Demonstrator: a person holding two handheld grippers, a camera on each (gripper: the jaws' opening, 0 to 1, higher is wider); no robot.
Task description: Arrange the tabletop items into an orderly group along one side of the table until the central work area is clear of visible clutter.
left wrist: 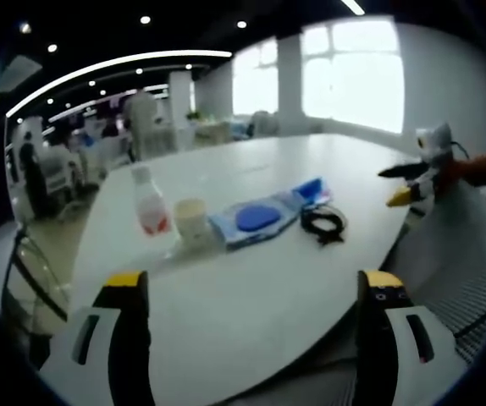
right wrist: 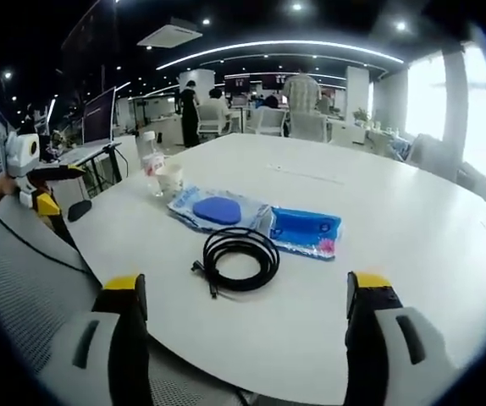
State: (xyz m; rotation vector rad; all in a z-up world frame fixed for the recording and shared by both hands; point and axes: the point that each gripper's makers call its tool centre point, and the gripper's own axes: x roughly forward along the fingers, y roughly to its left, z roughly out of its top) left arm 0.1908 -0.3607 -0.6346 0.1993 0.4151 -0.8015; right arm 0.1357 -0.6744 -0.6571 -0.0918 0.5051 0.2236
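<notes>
Both the left claw [left wrist: 247,292] and the right claw [right wrist: 247,296] gape wide and hold nothing, hovering over the near edge of the white table [right wrist: 412,228]. Beyond the right claw lies a coiled black cable [right wrist: 240,254], then a blue packet [right wrist: 305,229] beside a pouch with a blue disc [right wrist: 216,208], with a paper cup [right wrist: 169,179] and a plastic bottle [right wrist: 149,159] farthest along the row.

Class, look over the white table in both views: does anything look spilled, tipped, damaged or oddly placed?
Nothing stands out. The bottle and cup stand upright, the two blue packets lie flat, and the black cable sits neatly coiled. Nothing on the table looks spilled or damaged.
</notes>
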